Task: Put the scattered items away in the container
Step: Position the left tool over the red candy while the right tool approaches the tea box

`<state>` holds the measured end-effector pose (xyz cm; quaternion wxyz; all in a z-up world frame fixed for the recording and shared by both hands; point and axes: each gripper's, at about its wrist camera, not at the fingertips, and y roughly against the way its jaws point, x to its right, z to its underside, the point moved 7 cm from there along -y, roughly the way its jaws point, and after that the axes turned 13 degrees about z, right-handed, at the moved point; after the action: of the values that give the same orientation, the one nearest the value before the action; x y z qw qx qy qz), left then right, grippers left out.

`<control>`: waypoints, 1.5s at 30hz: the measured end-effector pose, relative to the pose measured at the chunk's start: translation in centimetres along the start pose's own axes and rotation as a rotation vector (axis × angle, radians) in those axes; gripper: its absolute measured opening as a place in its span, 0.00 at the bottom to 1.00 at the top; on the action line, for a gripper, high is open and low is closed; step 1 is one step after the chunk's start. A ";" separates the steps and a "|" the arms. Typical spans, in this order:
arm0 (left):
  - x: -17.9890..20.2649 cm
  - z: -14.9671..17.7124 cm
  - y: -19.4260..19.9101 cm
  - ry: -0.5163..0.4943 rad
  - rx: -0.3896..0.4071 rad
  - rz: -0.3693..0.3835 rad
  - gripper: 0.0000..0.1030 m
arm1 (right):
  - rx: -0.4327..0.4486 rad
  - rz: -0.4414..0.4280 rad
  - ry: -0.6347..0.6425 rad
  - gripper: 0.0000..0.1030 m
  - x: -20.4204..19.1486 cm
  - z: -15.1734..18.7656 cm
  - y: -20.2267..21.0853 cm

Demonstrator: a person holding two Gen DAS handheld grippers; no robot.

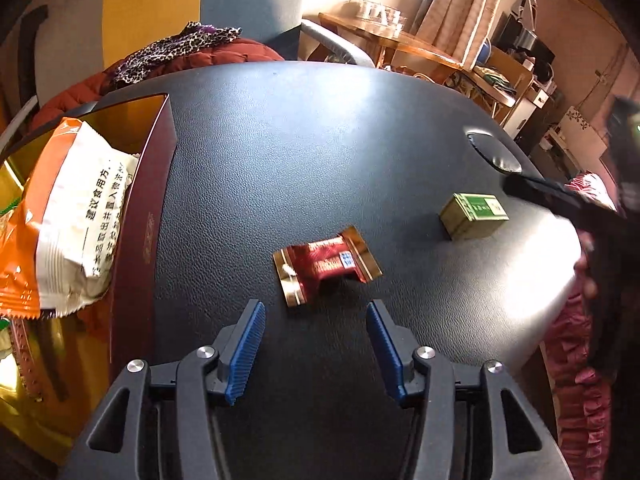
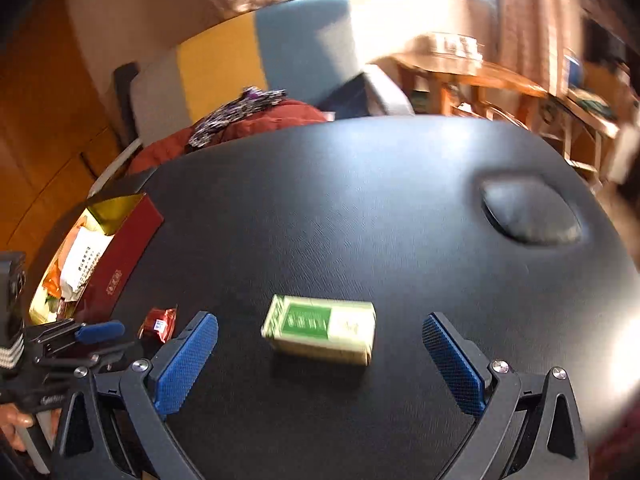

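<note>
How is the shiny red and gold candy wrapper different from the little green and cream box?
The shiny red and gold candy wrapper is crinkly and flattish; the little green and cream box is a stiff block with straight edges. The wrapper lies ahead of the open left gripper; the box lies ahead of the open right gripper. Both sit on the black table, outside the dark red container.
</note>
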<state>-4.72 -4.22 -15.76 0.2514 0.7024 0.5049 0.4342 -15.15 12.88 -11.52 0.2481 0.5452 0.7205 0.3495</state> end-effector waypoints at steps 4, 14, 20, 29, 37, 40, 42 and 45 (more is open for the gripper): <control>0.2 0.5 0.3 -0.003 -0.008 0.007 0.52 | -0.101 -0.053 0.012 1.00 -0.3 -1.2 -2.9; 0.1 1.6 0.9 0.008 -0.018 0.030 0.52 | -0.233 -0.312 -0.104 1.00 -3.5 6.3 -0.6; 0.2 2.4 1.6 -0.004 -0.018 0.034 0.52 | -0.179 -0.189 -0.067 1.00 -3.3 8.7 1.6; 0.6 2.7 2.0 -0.023 -0.018 0.036 0.53 | -0.089 -0.059 0.025 1.00 -1.1 3.0 0.2; 1.2 3.0 1.9 -0.041 -0.023 0.050 0.53 | -0.188 -0.188 0.040 1.00 -3.1 3.0 -1.3; 1.4 3.0 1.6 -0.048 -0.030 0.057 0.53 | -0.177 -0.189 0.040 1.00 -3.4 4.7 -0.1; 1.6 3.1 1.4 -0.051 -0.036 0.063 0.53 | -0.166 -0.110 0.009 1.00 -2.4 5.3 0.2; 1.9 3.3 1.3 -0.059 -0.045 0.068 0.53 | -0.143 0.049 -0.017 1.00 -1.0 5.5 0.2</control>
<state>-1.02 -2.64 -15.74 0.2669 0.7257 0.4633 0.4329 -10.66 13.22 -14.91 0.2838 0.5465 0.6779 0.4015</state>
